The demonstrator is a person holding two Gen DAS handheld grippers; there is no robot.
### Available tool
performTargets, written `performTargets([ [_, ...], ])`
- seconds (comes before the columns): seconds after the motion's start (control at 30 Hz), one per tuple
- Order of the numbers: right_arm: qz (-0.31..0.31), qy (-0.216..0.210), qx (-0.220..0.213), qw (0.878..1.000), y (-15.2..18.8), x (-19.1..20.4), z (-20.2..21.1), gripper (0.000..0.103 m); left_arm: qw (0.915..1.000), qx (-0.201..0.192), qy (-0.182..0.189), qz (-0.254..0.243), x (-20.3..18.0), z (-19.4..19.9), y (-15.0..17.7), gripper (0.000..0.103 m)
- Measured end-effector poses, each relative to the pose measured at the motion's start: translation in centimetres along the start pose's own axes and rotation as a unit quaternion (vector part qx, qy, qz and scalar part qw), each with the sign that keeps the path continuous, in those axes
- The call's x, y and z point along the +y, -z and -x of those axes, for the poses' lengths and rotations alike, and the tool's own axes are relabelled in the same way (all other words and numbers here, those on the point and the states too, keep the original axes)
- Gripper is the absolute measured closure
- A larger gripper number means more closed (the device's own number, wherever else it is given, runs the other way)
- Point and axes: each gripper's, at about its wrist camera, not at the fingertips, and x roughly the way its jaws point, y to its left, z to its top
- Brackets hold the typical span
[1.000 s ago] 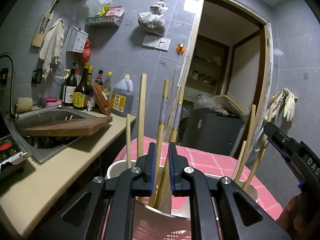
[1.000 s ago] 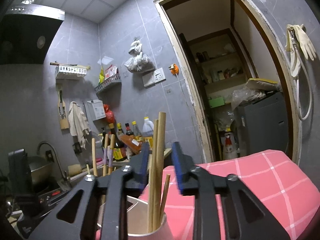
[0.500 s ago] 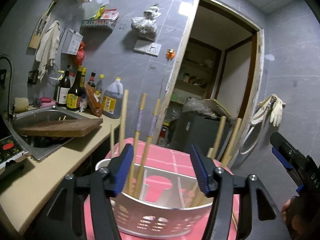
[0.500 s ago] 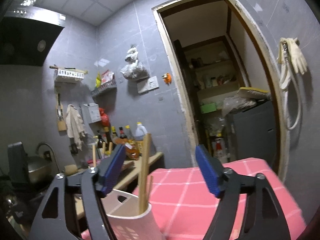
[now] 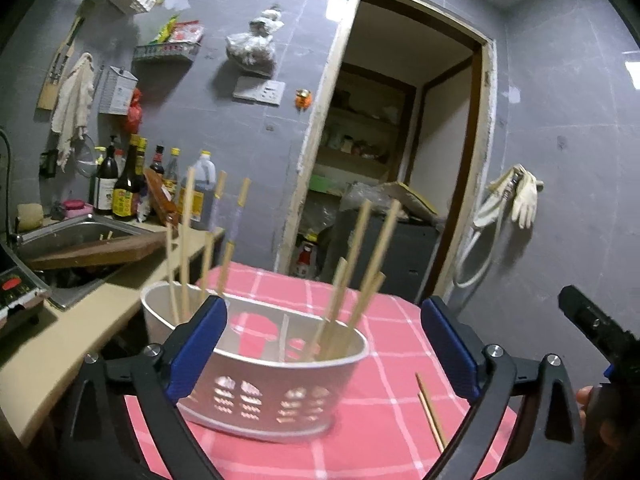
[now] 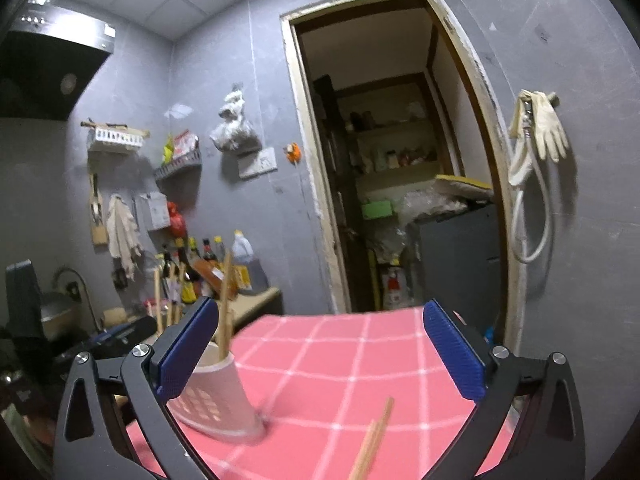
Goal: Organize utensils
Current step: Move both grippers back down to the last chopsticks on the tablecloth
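Room: grey-tiled kitchen, open doorway behind, sink and bottles on the far left.
Surface: worktop under a pink checked cloth, both wrist views looking across it.
Holder: white perforated utensil holder stood on the cloth, divided into compartments.
Sorted sticks: chopsticks upright or leaning in the holder, one bunch at its left end, another at its right end.
Loose item: a pair of loose chopsticks lay flat on the cloth, apart from the holder, off its right end.
Left tongs: left tongs were wide apart, having just been opening, nothing clamped; the holder showed between the jaws but was not touched.
Right tongs: right tongs were also spread wide, having just been opening, and empty.
Right view: holder sat behind the left jaw; loose chopsticks lay low between the jaws.
Key relation: loose chopsticks lay below and in front of the right tongs, long axis running roughly away from the camera, slightly slanted.
Nearer hand: right, judged; in the left view they sat under the right jaw, off-centre.
Step judged: drop into the holder done, next pick likely the loose pair.
Next move needs: tongs lowered to the cloth, jaws across the sticks' width.
Risk: thin sticks flat on cloth could slip or split apart.
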Motion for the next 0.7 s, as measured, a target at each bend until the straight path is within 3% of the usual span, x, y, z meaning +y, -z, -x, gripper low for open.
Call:
performTargets([
  [0.37, -0.004, 0.047, 0.115, 0.992, 5.0, -3.4, -1.6, 0.0, 0.9975, 0.056, -0.002, -0.042, -3.7, -2.3, 4.7, 0.007],
  [0.6, 0.017, 0.08, 0.222, 0.972, 8.1, -4.0, -4.8, 0.0, 0.9921, 0.104, -0.032, -0.063, -4.3, -4.3, 7.4, 0.007],
  [0.7, 0.014, 0.08, 0.26, 0.962, 8.9, -4.4, -5.9, 0.006, 0.9887, 0.129, -0.044, -0.064, -4.1, -5.3, 8.1, 0.007],
])
